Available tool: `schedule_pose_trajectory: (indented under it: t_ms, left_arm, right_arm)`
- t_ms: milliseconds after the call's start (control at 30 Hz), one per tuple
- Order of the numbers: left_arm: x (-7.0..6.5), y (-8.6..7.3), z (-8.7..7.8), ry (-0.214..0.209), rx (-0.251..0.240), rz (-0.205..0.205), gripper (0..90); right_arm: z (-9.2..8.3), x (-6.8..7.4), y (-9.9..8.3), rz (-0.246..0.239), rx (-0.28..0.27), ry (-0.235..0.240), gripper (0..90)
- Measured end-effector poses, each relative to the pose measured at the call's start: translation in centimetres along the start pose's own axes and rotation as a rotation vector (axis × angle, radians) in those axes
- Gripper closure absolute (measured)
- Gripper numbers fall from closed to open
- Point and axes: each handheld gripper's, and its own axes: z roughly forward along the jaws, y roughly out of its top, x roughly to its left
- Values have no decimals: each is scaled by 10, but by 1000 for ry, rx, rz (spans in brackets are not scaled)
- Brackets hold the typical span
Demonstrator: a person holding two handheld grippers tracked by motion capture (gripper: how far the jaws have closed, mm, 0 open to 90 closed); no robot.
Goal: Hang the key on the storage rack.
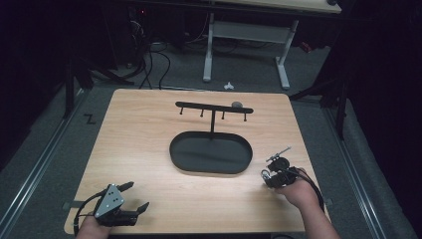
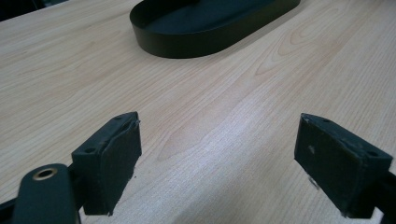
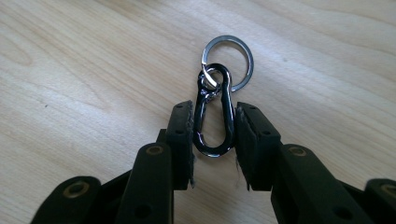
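Gripping a black carabiner [image 3: 214, 116], your right gripper [image 3: 214, 135] has its two pads pressed against the clip's long sides, so the jaws are clenched on it. A silver key ring [image 3: 229, 63] hangs linked through the carabiner's far end, lying against the wooden table [image 3: 70, 70] beyond the pads. In the high view you hold that right gripper [image 1: 272, 172] near the table's right edge, just right of the black oval tray [image 1: 211, 153]; the carabiner itself is too small to make out there.

Your left gripper [image 2: 217, 163] has its jaws spread wide, released, with bare wood between the pads and nothing held. In the high view it [image 1: 134, 196] sits at the near left corner of the table, well apart from the tray.

A black hook rack [image 1: 214, 107] stands upright from the tray's far side, its crossbar carrying four short pegs. A small grey object [image 1: 237, 104] sits just behind the bar's right end; what it is cannot be told.
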Motion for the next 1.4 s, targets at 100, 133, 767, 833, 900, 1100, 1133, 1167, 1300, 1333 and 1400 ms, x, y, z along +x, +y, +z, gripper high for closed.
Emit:
schedule_pose_trajectory:
  t_ms: [100, 133, 767, 833, 900, 1100, 1133, 1167, 1300, 1333, 1400]
  left_arm:
    - [0, 0, 0, 1, -1, -1, 153]
    - [0, 0, 0, 1, -1, -1, 153]
    - [-1, 0, 0, -2, -4, 2, 153]
    - [-1, 0, 0, -1, -5, 2, 153]
    - [0, 0, -1, 1, -5, 0, 153]
    - [0, 0, 0, 1, -3, -1, 153]
    - [0, 0, 0, 0, 0, 0, 153]
    - [0, 0, 0, -1, 1, 0, 153]
    - [-1, 0, 1, -2, 2, 2, 153]
    - [-1, 0, 1, -2, 2, 2, 153]
    - [-1, 0, 1, -2, 3, 2, 152]
  right_arm:
    - [0, 1, 2, 7, -9, 13, 680]
    - [0, 1, 2, 7, -9, 13, 680]
    - [8, 5, 19, -17, 32, 24, 708]
    - [8, 5, 18, -18, 31, 25, 713]
    - [7, 6, 17, -14, 20, 22, 723]
    - [3, 2, 15, 13, 4, 22, 724]
    - [-2, 0, 14, 20, -11, 26, 726]
    - [-3, -1, 14, 23, -13, 23, 726]
    - [-9, -1, 12, 24, -29, 28, 727]
    - [-9, -1, 12, 24, -29, 28, 727]
    - [-11, -1, 11, 28, -32, 28, 727]
